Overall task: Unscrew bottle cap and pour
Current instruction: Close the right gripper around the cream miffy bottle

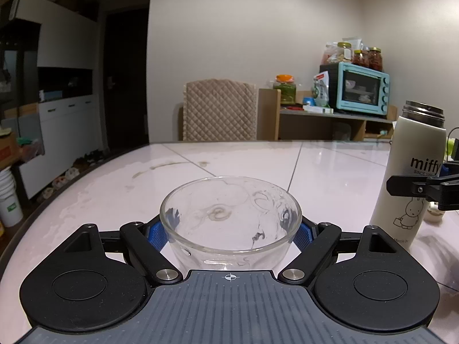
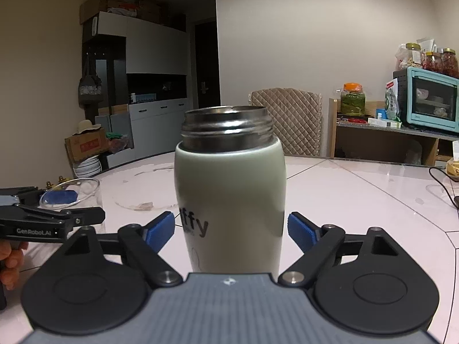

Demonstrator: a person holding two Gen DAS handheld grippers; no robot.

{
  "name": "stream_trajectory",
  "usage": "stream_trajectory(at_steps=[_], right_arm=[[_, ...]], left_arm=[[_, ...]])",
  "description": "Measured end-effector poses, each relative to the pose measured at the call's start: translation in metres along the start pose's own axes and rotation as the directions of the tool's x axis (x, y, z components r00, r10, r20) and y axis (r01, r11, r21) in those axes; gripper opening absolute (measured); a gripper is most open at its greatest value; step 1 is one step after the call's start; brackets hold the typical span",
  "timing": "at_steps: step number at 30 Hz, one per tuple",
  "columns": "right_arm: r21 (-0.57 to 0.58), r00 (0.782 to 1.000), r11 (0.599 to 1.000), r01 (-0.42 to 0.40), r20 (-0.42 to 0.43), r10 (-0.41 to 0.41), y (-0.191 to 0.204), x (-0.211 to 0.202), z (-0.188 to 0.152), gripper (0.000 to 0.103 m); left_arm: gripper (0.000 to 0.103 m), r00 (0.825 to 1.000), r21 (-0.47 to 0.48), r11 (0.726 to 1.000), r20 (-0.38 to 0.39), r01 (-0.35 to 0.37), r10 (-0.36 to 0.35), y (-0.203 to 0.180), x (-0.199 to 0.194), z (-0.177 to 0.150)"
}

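Bottle (image 2: 229,189) is standing upright on the bench (image 2: 358,195), its long axis vertical and its steel threaded mouth bare, so the cap is already off; no cap is showing clearly in either view. It is sitting squarely between the right fingers (image 2: 231,232), low on the body at the printed lettering. The blue pads (image 2: 160,230) are flanking the body with a sliver of gap on each side, not yet pressing, so this hand is standing open around the bottle rather than gripping it. The right hand is plainly the nearer one, and its gripper is pointing slightly downward toward the bottle.

Glass (image 1: 231,218), clear and empty apart from some dried marks, is sitting to the bottle's left and is clamped between the left fingers (image 1: 231,233), blue pads pressing on both sides of its wall. That hand is holding it level on the bench, mouth up. Judging from this layout, the coming move is a squeeze on the bottle, a lift, then a tilt leftward over the glass.
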State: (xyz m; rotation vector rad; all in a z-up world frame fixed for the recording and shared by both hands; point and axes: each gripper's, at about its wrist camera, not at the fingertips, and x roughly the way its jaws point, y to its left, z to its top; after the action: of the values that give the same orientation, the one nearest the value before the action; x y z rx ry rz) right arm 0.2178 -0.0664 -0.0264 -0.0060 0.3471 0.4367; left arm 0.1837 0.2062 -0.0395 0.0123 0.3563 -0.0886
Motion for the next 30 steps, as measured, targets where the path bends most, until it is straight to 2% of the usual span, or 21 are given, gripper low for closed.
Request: stream_trajectory(at_steps=[1,3,5,22,30], right_arm=[[-0.001,1.0,1.0,0.002,0.0,-0.002,0.0,0.0,0.0,0.082],[-0.001,1.0,1.0,0.003,-0.001,-0.003,0.001,0.001,-0.001,0.074],[-0.003,1.0,1.0,0.012,0.001,-0.012,0.001,0.001,-0.001,0.071],[-0.037,1.0,0.999,-0.006,-0.003,0.006,0.018,0.0,0.011,0.07],[-0.074,1.0,0.997,-0.024,0.004,0.025,0.021,0.001,0.015,0.07]], left_arm=[[0.087,1.0,0.0,1.0,0.0,0.0,0.0,0.0,0.0,0.0],[0.087,1.0,-0.001,1.0,0.0,0.0,0.0,-0.001,0.0,0.0],[0.087,1.0,0.0,1.0,0.0,0.001,-0.001,-0.001,0.0,0.0],[0.087,1.0,0.007,1.0,-0.004,0.026,-0.026,0.0,0.0,0.0],[0.087,0.997,-0.005,0.997,0.005,0.073,-0.073,0.002,-0.002,0.0]])
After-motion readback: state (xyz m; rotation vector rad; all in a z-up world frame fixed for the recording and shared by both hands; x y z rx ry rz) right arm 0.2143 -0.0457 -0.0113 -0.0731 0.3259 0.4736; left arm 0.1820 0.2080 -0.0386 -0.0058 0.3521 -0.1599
